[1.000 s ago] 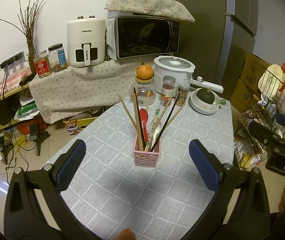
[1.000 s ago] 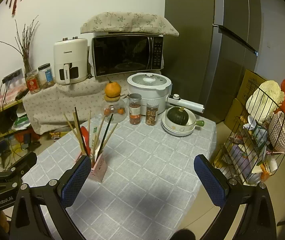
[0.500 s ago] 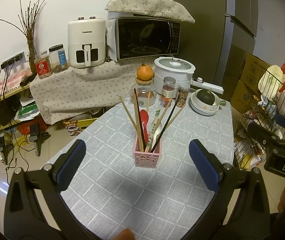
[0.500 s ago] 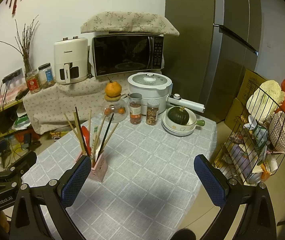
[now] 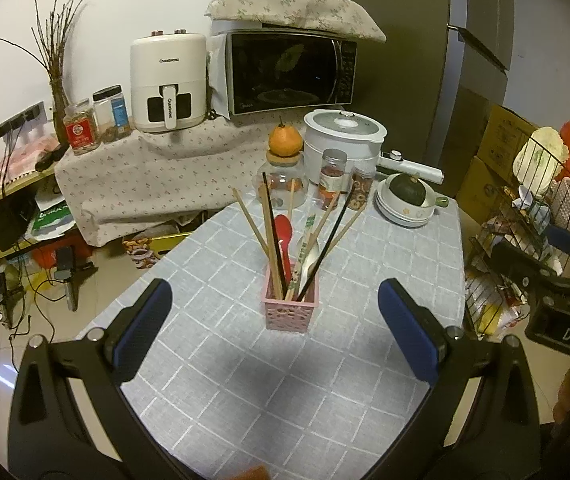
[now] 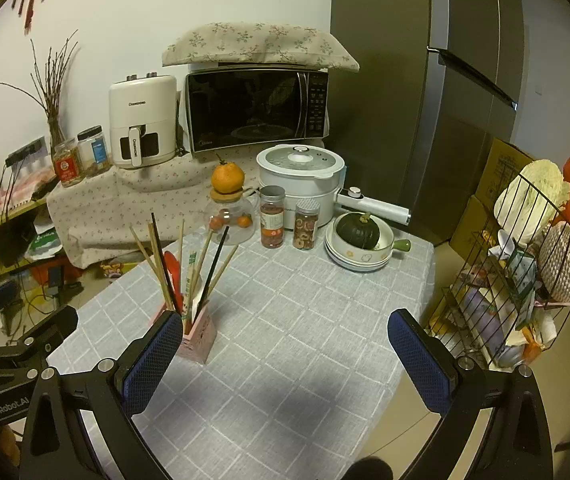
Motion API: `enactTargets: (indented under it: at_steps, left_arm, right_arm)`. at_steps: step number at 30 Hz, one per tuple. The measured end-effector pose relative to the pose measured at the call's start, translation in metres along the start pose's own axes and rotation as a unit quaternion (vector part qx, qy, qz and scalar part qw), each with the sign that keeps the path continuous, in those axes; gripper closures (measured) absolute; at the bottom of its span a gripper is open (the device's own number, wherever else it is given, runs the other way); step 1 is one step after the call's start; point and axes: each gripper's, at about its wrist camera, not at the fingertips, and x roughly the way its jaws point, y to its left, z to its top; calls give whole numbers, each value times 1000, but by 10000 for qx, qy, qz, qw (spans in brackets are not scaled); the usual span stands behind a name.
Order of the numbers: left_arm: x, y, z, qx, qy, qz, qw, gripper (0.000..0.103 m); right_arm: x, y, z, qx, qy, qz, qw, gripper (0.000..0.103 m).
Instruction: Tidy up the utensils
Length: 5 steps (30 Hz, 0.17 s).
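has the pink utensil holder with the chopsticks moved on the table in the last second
No. The pink plastic utensil holder sits on the same squares of the grey checked tablecloth, in line with the glass jar as before.

place: home kitchen
appliances: microwave (image 6: 257,110), air fryer (image 6: 143,120), fridge (image 6: 425,92), electric pot (image 6: 299,178)
food: orange (image 6: 227,178), squash (image 6: 357,230) in a bowl, spice jars (image 6: 272,216)
furniture: desk (image 6: 285,340) with grey checked cloth, wire rack (image 6: 525,272)

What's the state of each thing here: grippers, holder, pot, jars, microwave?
left gripper: open, empty
right gripper: open, empty
pink holder: upright, holding chopsticks and spoons
red spoon: standing in the holder
white pot: lid on
spice jars: capped, upright
microwave: door shut
squash: sitting in the bowl
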Motion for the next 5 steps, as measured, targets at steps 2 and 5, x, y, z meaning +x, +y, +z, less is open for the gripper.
enactTargets:
  at_steps: [2, 5]
  left_arm:
    - [0, 0, 0, -22, 25, -47, 10000, 1]
    - [2, 4, 0, -189, 87, -249, 9995, 1]
  right_arm:
    - [0, 0, 0, 4, 1, 0, 10000, 0]
    - [0, -1, 0, 9, 1, 6, 10000, 0]
